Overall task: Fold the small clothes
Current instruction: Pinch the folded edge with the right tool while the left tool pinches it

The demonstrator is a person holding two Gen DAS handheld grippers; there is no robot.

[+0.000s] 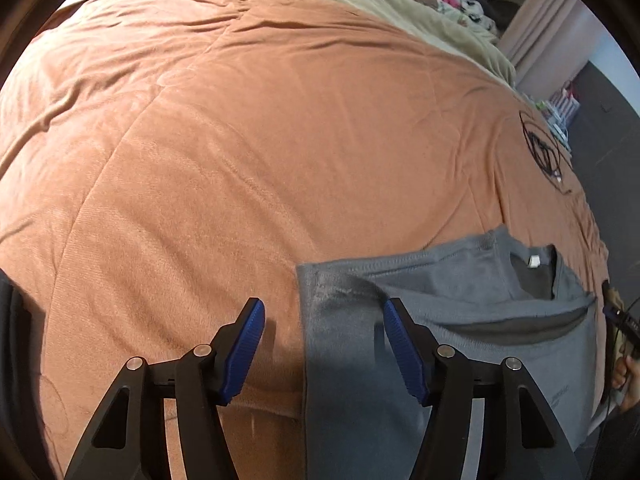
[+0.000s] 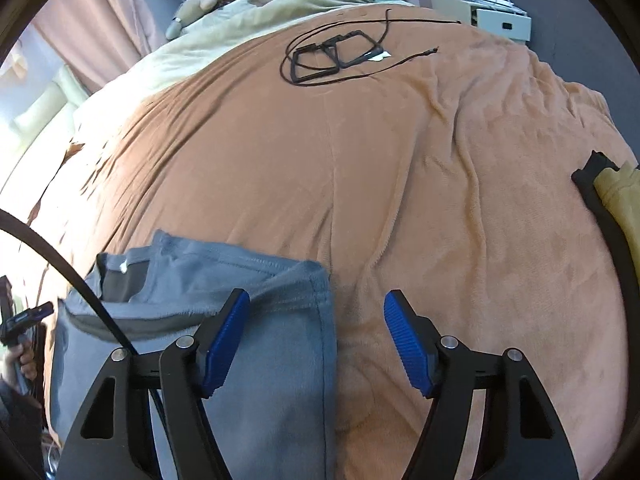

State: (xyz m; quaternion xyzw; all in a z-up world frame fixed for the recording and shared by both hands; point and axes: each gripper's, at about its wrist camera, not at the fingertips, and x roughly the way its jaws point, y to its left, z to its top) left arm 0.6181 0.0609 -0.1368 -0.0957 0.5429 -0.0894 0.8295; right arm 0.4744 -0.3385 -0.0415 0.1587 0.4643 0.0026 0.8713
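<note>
A grey garment (image 1: 460, 280) lies folded flat on the orange blanket (image 1: 240, 140), its neck opening and white label (image 1: 534, 261) turned towards the far side. In the left wrist view my left gripper (image 1: 323, 308) hovers open over the garment's left edge, one blue pad over the blanket and the other over grey cloth. In the right wrist view the same garment (image 2: 272, 344) sits at lower left. My right gripper (image 2: 317, 298) stands open astride its right edge. Neither pair of pads presses on the cloth.
A black cable with two square frames (image 2: 336, 56) lies far out on the blanket (image 2: 440, 200). A yellow cloth on a dark item (image 2: 616, 196) is at the right edge. A cream blanket (image 2: 240, 28) and soft toys lie beyond; a white drawer unit (image 2: 480, 16) stands beside the bed.
</note>
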